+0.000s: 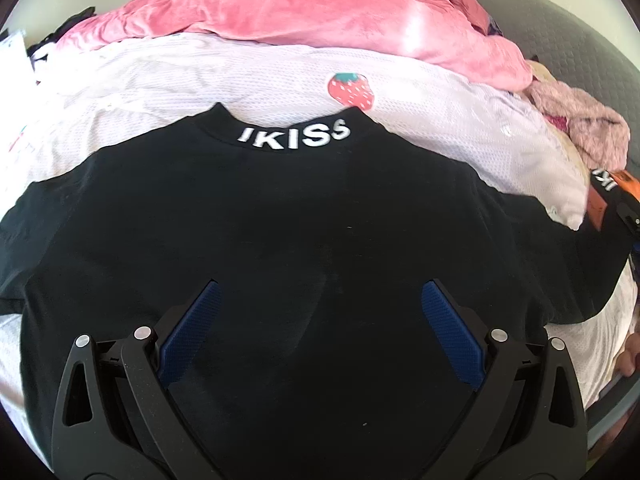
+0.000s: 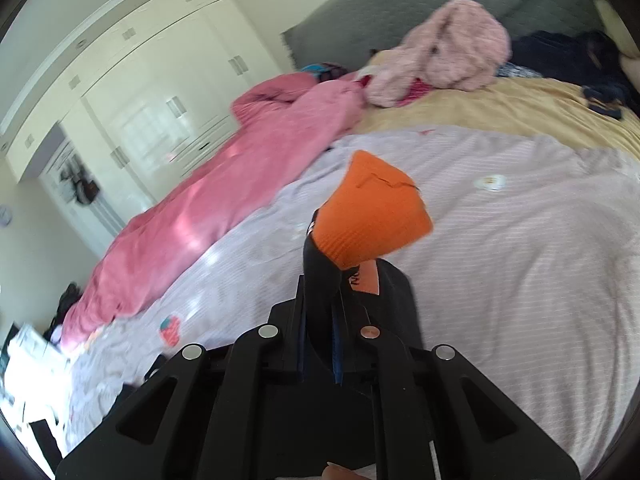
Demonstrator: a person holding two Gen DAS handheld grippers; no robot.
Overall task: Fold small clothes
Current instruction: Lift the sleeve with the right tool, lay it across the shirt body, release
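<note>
A black shirt [image 1: 304,216] with white "IKISS" letters on its collar [image 1: 294,138] lies flat on the pale lilac sheet [image 1: 200,80], collar away from me. My left gripper [image 1: 320,300] is open and empty, its blue pads [image 1: 192,332] spread wide just above the shirt's lower middle. My right gripper [image 2: 320,312] is shut on the shirt's black sleeve, whose orange cuff [image 2: 372,216] sticks up past the fingertips. In the left wrist view that sleeve end [image 1: 608,196] shows at the far right edge.
A pink blanket [image 1: 304,12] is bunched along the far side of the bed. A fluffy pink garment [image 2: 448,48] and dark clothes [image 2: 572,56] lie near the grey headboard [image 2: 400,4]. A yellow sheet [image 2: 500,108] and white wardrobes [image 2: 140,80] lie beyond.
</note>
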